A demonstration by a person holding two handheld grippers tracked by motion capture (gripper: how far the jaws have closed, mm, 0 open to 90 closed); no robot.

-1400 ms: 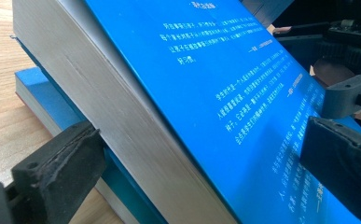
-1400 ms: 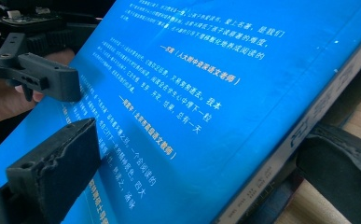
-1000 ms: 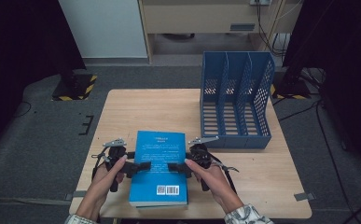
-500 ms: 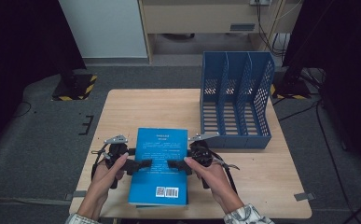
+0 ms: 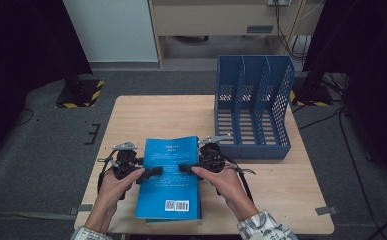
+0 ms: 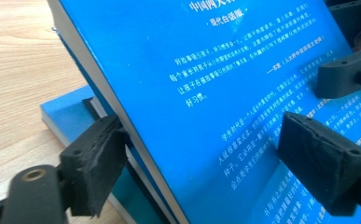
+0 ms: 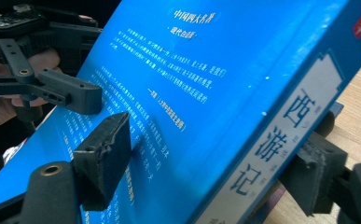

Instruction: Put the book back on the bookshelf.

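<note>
Jaws of both the left gripper [image 5: 153, 171] and right gripper [image 5: 185, 168] have just been closing and now pinch the blue book [image 5: 171, 175] at mid-frame by its side edges; it looks heavy, stiff and slippery.

Blue book [image 5: 171, 175], blue perforated file rack [image 5: 253, 105]

I see both forearms entering from the bottom of the high view, plaid cuffs at the wrists, angled inward toward each other. My left hand [image 5: 115, 181] holds the black two-jaw left gripper [image 5: 152, 171], its jaws pointing right; my right hand [image 5: 222, 181] holds the black two-jaw right gripper [image 5: 187, 168], its jaws pointing left. The two sets of jaw tips face each other, near but apart. Both sets of jaws have just been closing, each with a blue book edge between its pads.
</note>
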